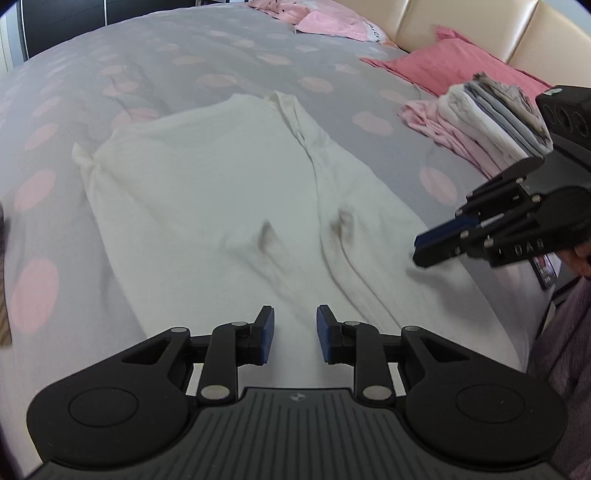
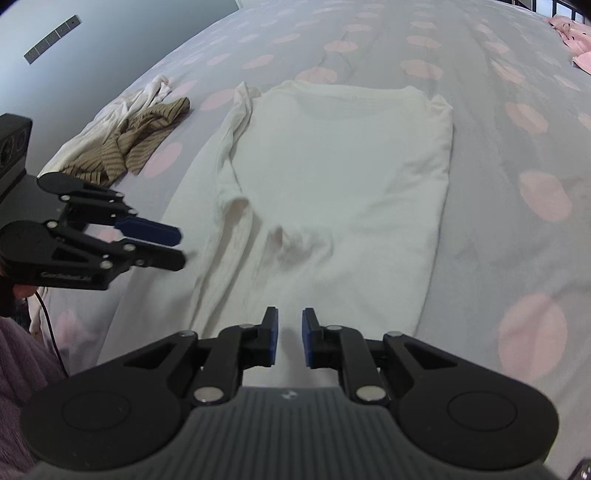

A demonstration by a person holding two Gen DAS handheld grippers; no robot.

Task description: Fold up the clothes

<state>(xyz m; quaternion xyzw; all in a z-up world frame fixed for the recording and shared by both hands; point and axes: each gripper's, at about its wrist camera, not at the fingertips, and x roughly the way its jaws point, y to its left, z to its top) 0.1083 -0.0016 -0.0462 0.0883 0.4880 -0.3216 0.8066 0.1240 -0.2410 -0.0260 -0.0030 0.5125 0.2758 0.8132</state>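
At the far left we see a crumpled heap of unfolded clothes [image 2: 122, 136], a tan striped piece on top of pale ones, lying on the grey bedspread with pink dots [image 2: 517, 155]. Just right of it our left gripper [image 1: 294, 334] hangs low over the near end of the white long-sleeved top [image 1: 229, 192], its blue-padded fingers [image 1: 267, 332] parted by a modest gap with nothing between them. The top lies spread flat in the middle of the bed, one sleeve folded in along its length, and two small wrinkles near its lower part. Our right gripper [image 2: 290, 336] hovers over the same garment's near edge, its jaws narrowly apart and holding nothing. Further right, a stack of folded clothes [image 1: 491, 122] sits beside a pink pillow [image 1: 454, 66] against the cream padded headboard [image 1: 480, 22].
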